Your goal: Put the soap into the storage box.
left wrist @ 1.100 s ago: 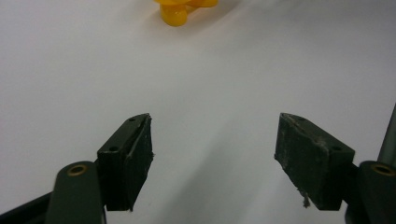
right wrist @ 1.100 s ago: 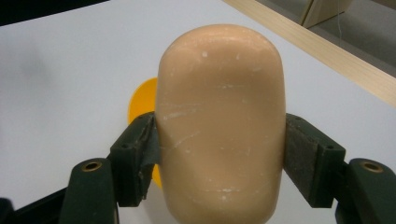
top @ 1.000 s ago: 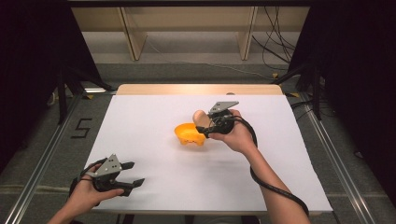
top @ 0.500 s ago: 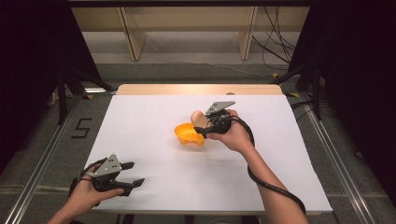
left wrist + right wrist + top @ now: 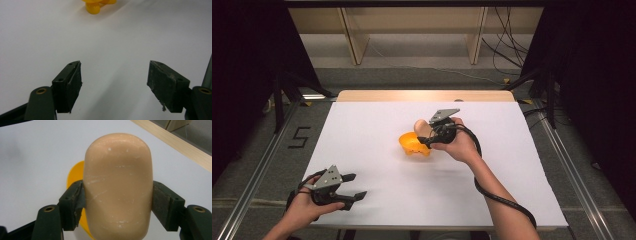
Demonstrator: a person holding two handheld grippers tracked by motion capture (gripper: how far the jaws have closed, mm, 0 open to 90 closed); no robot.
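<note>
Clamping a peach soap bar [image 5: 117,185] above the orange dish [image 5: 413,143] mid-bench [image 5: 372,130], right tool [image 5: 428,139] risks slippage on smooth sides; left tool [image 5: 354,186] apart, idle.

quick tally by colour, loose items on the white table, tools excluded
Orange: 1, the orange plastic footed dish
Beige: 1, the rounded beige soap-like block, clamped by the right tool beside the dish
Total: 2
</note>
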